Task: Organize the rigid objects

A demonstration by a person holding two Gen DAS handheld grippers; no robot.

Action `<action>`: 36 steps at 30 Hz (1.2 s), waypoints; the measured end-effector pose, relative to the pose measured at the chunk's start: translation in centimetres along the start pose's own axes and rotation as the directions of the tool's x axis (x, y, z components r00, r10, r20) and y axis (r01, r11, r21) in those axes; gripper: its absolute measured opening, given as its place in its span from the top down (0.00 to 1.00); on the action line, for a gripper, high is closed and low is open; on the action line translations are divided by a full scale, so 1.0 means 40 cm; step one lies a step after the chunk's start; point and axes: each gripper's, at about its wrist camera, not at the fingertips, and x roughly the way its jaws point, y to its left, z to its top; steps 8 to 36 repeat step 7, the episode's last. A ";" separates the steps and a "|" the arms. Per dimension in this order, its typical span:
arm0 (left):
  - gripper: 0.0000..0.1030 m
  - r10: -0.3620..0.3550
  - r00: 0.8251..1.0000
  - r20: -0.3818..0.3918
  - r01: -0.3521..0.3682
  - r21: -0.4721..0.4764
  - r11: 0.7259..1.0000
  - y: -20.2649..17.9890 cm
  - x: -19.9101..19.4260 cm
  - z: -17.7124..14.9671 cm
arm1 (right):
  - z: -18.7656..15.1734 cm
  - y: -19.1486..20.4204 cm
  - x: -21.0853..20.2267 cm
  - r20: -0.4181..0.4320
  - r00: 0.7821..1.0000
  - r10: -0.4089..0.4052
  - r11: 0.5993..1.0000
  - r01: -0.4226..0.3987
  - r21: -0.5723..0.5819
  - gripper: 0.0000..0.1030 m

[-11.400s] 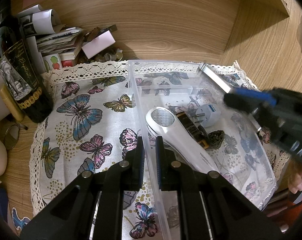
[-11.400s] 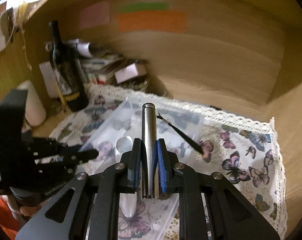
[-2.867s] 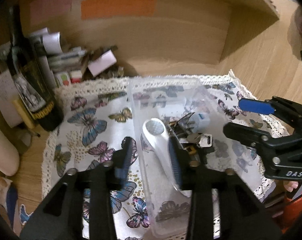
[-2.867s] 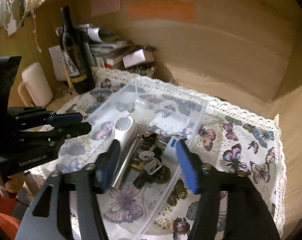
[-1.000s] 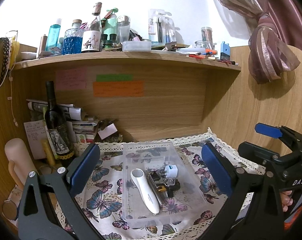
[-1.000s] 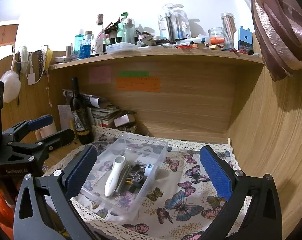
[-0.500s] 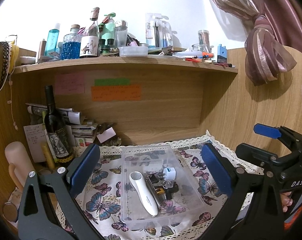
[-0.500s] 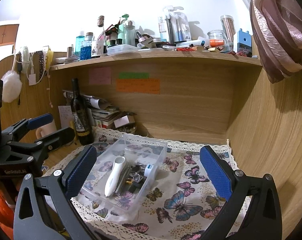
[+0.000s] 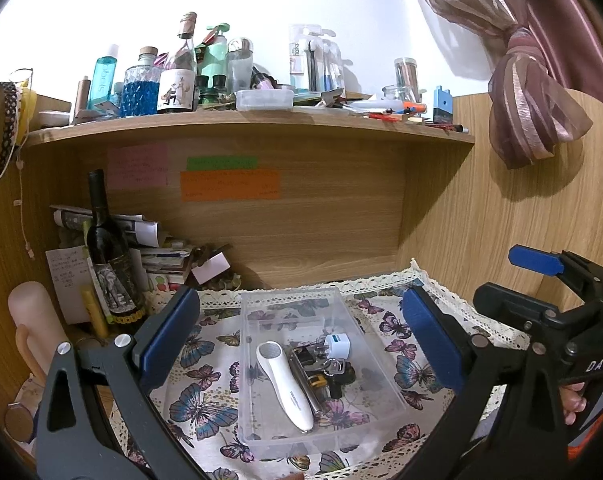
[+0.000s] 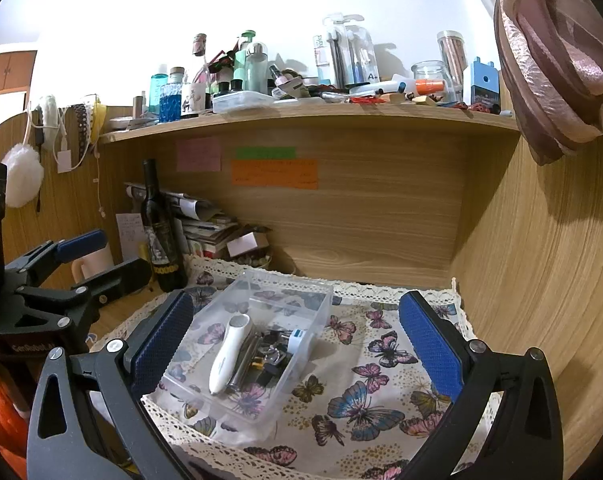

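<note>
A clear plastic box (image 9: 246, 360) (image 10: 286, 281) sits on the butterfly cloth (image 9: 205, 360) (image 10: 381, 380). In it lie a white handheld device (image 9: 285, 384) (image 10: 227, 356), a metal cylinder (image 9: 303, 380) (image 10: 243, 364), a white plug (image 9: 337, 342) (image 10: 297, 338), keys (image 9: 333, 366) and small dark items. My left gripper (image 9: 301, 336) (image 10: 101, 260) is wide open and empty, held back from the box. My right gripper (image 10: 295, 344) (image 9: 513, 282) is also wide open and empty, off to the box's right.
A dark wine bottle (image 9: 109, 264) (image 10: 159, 240) and a heap of papers (image 9: 157, 256) stand at the back left. A cream cylinder (image 9: 33, 320) is at the far left. A cluttered shelf (image 9: 261, 120) overhangs the desk, and a wooden side wall (image 9: 481, 240) closes the right.
The right gripper earlier held the metal cylinder, which now lies in the box. Both grippers have opened wide and drawn back and up; over the last second the views barely shift.
</note>
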 end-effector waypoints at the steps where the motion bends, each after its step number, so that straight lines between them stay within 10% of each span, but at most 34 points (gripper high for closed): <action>1: 0.00 -0.003 1.000 -0.003 0.003 -0.002 1.000 0.000 0.002 0.000 | 0.000 0.000 0.000 0.000 1.000 0.000 1.000 0.000 -0.001 0.00; 36: 0.00 -0.013 1.000 -0.005 0.013 0.004 1.000 -0.003 0.008 -0.005 | -0.002 0.000 0.002 -0.006 1.000 -0.001 1.000 0.001 0.005 0.00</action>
